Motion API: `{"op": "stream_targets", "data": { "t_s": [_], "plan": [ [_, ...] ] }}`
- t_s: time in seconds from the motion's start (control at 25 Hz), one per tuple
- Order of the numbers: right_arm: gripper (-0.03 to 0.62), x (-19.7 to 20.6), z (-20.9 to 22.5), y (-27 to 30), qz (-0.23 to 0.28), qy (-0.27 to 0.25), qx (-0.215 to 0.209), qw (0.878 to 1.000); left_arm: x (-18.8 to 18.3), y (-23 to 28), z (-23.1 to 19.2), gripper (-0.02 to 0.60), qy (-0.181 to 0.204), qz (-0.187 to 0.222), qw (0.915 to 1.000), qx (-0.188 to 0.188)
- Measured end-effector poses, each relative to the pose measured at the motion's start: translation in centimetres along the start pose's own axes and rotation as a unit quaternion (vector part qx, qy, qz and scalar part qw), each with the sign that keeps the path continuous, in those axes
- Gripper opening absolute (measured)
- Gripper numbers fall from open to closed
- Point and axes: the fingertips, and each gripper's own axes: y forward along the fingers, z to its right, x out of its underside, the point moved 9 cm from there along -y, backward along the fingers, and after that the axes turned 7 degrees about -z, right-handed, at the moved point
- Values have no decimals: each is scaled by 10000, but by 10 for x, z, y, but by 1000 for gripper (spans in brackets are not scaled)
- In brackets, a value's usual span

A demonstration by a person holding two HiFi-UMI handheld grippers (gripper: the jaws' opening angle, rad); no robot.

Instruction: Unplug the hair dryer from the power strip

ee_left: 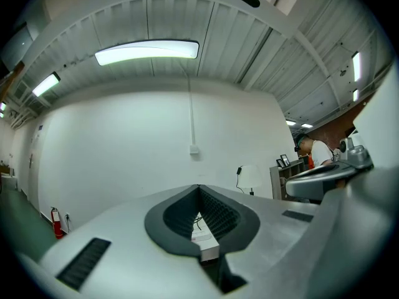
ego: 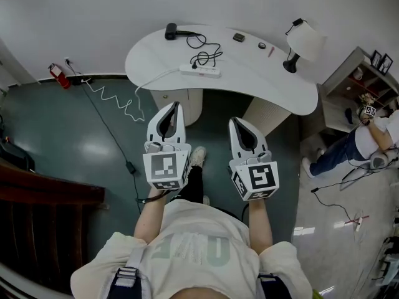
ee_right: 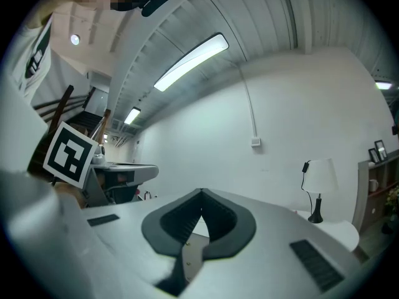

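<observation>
on the white table (ego: 268, 83) ahead, the power strip (ego: 200, 71) lay near the front edge. the hair dryer (ego: 171, 31) sat behind it by the wall, its black cord (ego: 209, 53) looping down to the strip. the left tongs (ego: 177, 104) and the right tongs (ego: 232, 122) were both closed tight with nothing in them, held level and well short of the table.

the likeliest trouble was the strip itself. it looked light and unanchored, so a pull on the plug with nobody pinning it would probably have lifted or dragged it along. a grip on the slack cord instead of the plug might have strained the wire, or tugged the dryer toward the edge. the plug was too small to judge clearly from here.
</observation>
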Motion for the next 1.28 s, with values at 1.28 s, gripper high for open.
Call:
{"op": "stream_targets", "data": {
  "t_s": [1.28],
  "plan": [
    [3,-65,208,380,0,-103,-98,9999,-22,417,-109,5,-267,504,9974,449]
  ]
}}
